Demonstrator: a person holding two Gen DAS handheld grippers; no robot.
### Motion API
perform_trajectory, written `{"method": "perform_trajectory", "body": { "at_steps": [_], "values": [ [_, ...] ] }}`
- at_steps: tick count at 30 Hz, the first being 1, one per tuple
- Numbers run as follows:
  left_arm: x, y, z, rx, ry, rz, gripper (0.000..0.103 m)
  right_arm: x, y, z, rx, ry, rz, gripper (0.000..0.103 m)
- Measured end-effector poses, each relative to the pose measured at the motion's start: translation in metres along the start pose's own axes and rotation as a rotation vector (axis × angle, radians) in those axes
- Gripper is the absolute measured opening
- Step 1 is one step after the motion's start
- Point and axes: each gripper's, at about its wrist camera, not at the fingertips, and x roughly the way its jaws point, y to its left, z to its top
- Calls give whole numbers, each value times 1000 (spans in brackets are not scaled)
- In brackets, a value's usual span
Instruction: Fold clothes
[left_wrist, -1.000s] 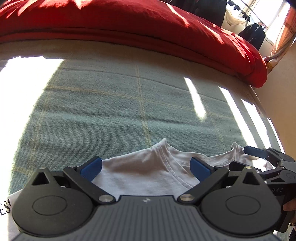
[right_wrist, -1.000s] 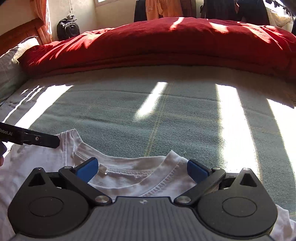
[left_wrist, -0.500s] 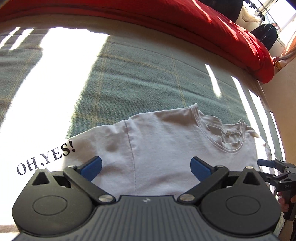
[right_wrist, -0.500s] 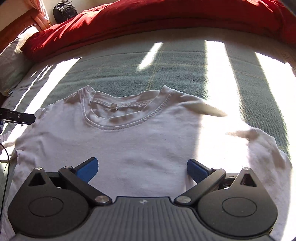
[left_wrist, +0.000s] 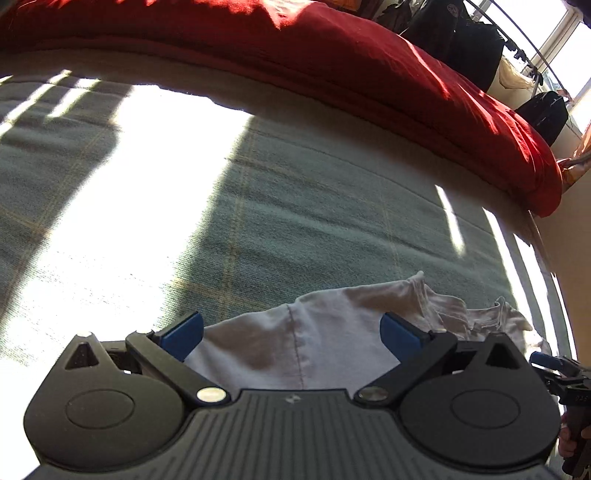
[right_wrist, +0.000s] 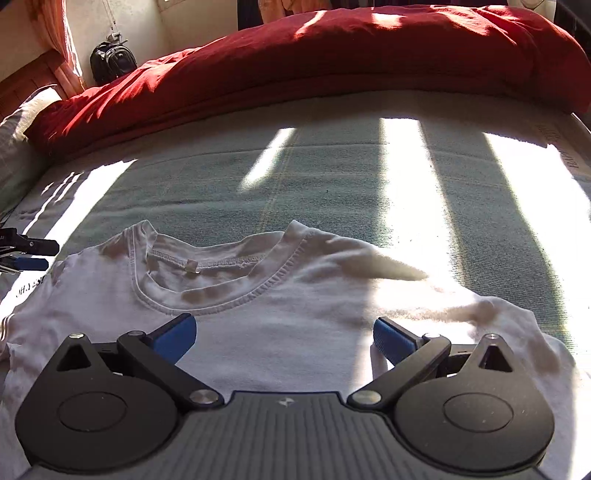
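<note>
A white T-shirt (right_wrist: 295, 295) lies spread flat on the green plaid blanket (right_wrist: 332, 184), its collar (right_wrist: 207, 291) facing away from me. My right gripper (right_wrist: 282, 338) hovers open over the chest, just below the collar, with nothing between its blue pads. My left gripper (left_wrist: 291, 332) is open over the shirt's left shoulder and sleeve (left_wrist: 325, 332), also holding nothing. In the right wrist view the left gripper (right_wrist: 51, 253) shows at the shirt's left edge. The right gripper (left_wrist: 554, 369) shows at the far right of the left wrist view.
A bunched red duvet (right_wrist: 332, 55) lies across the far side of the bed. A pillow (right_wrist: 22, 122) sits at the left end and a black backpack (right_wrist: 110, 62) beyond it. The bed's right edge (left_wrist: 546, 258) drops off; clothes hang on a rack (left_wrist: 461, 37).
Both grippers pulled back off the collar, showing the whole shirt half a second ago, and have now dropped lower and closer to it. Both stayed open; the shirt lies flatter.
</note>
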Motion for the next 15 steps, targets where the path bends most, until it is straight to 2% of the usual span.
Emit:
{"method": "perform_trajectory", "body": {
  "at_steps": [5, 9, 13, 15],
  "values": [
    [-29, -16, -13, 68, 81, 2, 101, -27, 0, -9, 5, 37, 15, 103],
    [-45, -16, -30, 40, 122, -46, 101, -52, 1, -18, 44, 55, 40, 103],
    [-43, -5, -55, 15, 122, -57, 101, -73, 5, -38, 92, 56, 70, 103],
    [-38, 4, -69, -29, 134, -73, 101, -82, 9, -48, 100, 55, 70, 103]
  ]
}}
